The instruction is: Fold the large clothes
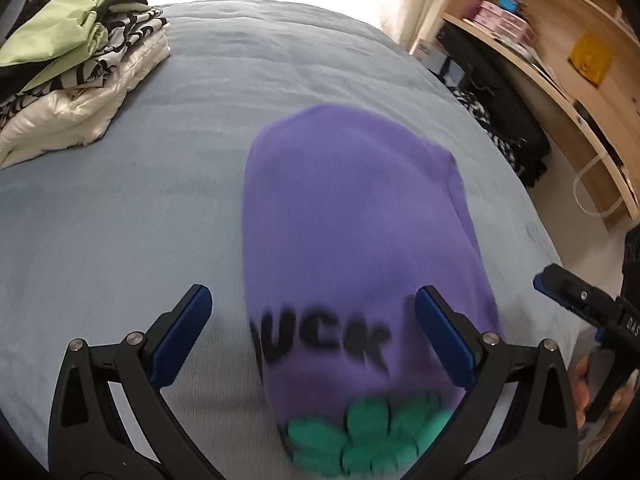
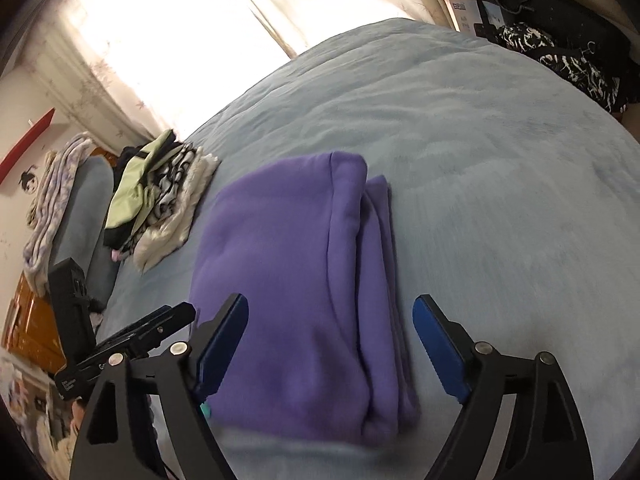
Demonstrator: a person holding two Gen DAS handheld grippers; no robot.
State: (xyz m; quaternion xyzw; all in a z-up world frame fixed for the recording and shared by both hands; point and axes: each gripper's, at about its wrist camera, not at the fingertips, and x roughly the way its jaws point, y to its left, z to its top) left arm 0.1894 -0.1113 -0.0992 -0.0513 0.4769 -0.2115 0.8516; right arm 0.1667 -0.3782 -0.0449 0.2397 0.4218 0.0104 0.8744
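Note:
A folded purple sweatshirt (image 1: 352, 216) with black letters and a green flower print lies on the light blue bed (image 1: 120, 240). My left gripper (image 1: 314, 334) is open and empty, its jaws wide above the garment's near end. In the right wrist view the sweatshirt (image 2: 296, 280) shows as a layered bundle, folded edges to the right. My right gripper (image 2: 330, 342) is open and empty just above its near edge. The right gripper also shows at the right edge of the left wrist view (image 1: 580, 296); the left gripper shows at the left of the right wrist view (image 2: 132, 340).
A stack of folded clothes (image 1: 76, 76), green on top, white at the bottom, sits at the bed's far left, also in the right wrist view (image 2: 160, 200). Wooden shelves (image 1: 560, 60) and dark clothing (image 1: 504, 128) stand beside the bed on the right. Curtains (image 2: 180, 20) hang beyond the bed.

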